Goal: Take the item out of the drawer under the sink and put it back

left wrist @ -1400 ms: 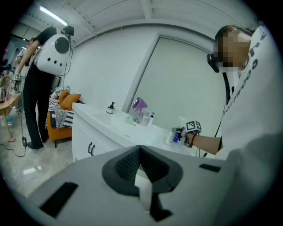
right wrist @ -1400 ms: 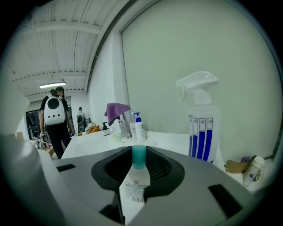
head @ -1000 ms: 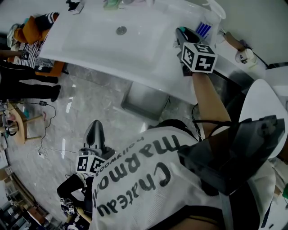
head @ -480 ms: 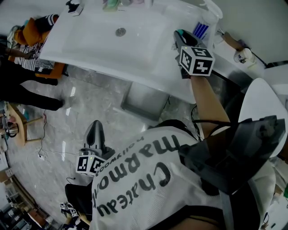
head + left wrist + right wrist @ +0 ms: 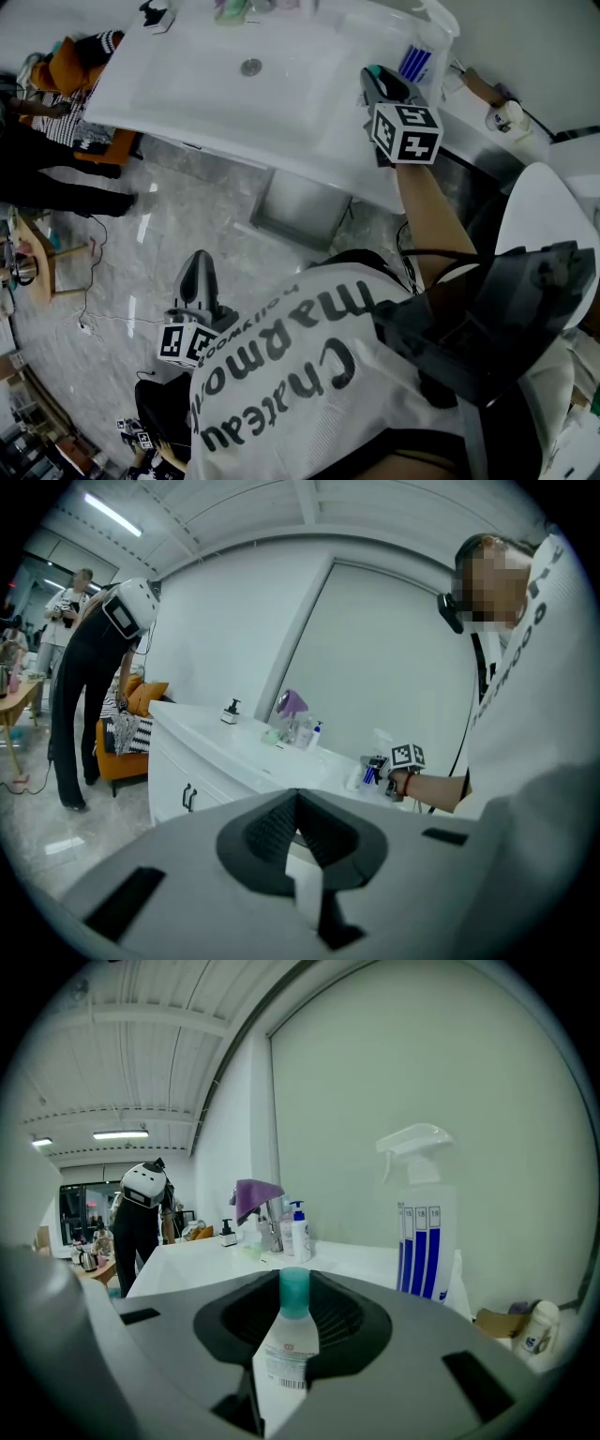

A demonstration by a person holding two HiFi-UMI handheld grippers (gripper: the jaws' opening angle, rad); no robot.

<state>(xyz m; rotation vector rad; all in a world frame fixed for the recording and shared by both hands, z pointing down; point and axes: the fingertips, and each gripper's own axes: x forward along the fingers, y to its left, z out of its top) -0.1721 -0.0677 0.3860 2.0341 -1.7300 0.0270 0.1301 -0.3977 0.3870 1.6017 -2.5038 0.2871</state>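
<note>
A small white bottle with a teal cap (image 5: 292, 1321) stands upright between the jaws of my right gripper (image 5: 293, 1288), which is shut on it. In the head view that gripper (image 5: 377, 79) hovers over the right end of the white sink counter (image 5: 187, 84), the teal cap (image 5: 373, 69) just showing. An open grey drawer (image 5: 300, 211) juts out below the counter's front edge. My left gripper (image 5: 199, 274) hangs low over the marble floor, away from the drawer; in its own view its jaws (image 5: 298, 803) meet at the tips with nothing between them.
A spray bottle with blue stripes (image 5: 424, 1232) stands just right of the held bottle. A faucet draped with a purple cloth (image 5: 257, 1196) and pump bottles (image 5: 300, 1230) sit farther along the counter. A person in black (image 5: 89, 686) bends by an orange seat (image 5: 70, 56) at the left.
The right gripper and its bottle have hardly shifted over the counter. The left gripper has stayed where it was. The bystander's legs at the left edge have moved.
</note>
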